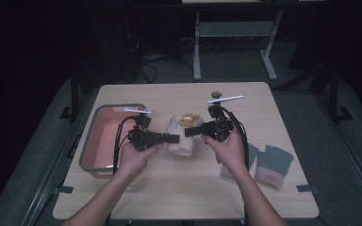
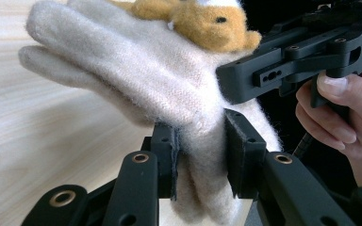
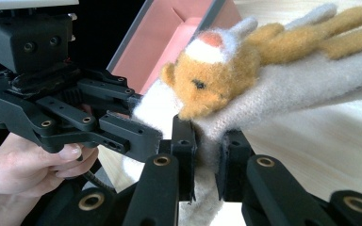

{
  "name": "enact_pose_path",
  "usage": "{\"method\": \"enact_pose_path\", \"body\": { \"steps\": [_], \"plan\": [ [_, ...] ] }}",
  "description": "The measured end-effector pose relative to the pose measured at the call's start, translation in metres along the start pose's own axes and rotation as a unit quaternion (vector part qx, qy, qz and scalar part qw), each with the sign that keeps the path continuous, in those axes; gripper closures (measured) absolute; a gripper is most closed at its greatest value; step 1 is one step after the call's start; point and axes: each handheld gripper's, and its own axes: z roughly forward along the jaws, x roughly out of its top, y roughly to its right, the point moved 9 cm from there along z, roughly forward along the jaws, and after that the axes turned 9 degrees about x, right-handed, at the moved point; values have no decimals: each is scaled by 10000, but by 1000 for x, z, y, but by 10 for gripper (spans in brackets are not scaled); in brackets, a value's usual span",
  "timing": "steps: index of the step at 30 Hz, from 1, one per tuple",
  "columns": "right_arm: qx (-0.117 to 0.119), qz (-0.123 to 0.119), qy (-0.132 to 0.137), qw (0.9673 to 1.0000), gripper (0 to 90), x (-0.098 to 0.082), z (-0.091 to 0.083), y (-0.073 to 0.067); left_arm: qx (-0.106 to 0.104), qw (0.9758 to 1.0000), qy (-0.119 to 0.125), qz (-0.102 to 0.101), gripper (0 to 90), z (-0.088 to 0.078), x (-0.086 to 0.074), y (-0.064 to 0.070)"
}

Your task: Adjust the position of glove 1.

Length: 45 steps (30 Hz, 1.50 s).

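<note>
Pink bin [image 1: 104, 141] at counter [image 1: 179, 197] left. Left gripper [image 1: 173, 138] clamped on cream glove [image 1: 181, 139] cuff edge; right gripper [image 1: 189, 132] clamped on the opposite edge, glove held between them just above the counter, right of the bin. Looks like mid-carry; next move probably calls for swinging both left together over the bin. Gripper views show the glove's orange plush animal [image 3: 207, 80] clearly; high view adds grey gloves [image 1: 273, 165] at right.

Lab or studio: dark room, lone worktable [image 1: 169, 188], metal frame stand [image 1: 233, 30], cables.
</note>
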Motion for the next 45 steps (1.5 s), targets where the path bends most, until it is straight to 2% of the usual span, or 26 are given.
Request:
{"method": "enact_pose_path", "body": {
  "steps": [6,20,27,36,45],
  "plan": [
    [28,-104,-89,9999,799,13,5,-9,72,9999,103,14,680,-13,10,-5],
    [143,-256,-172,9994,799,44,23,-34,164,9995,266,-104,679,-46,30,-17],
    [221,-287,-180,9992,799,54,33,-43,258,9992,293,-104,679,-61,35,-23],
    [279,-431,-209,9985,799,66,46,-58,309,9983,494,-73,679,-80,40,-33],
    [340,-547,-288,9975,799,78,65,-71,392,9972,606,-172,679,-99,42,-44]
  ]
}}
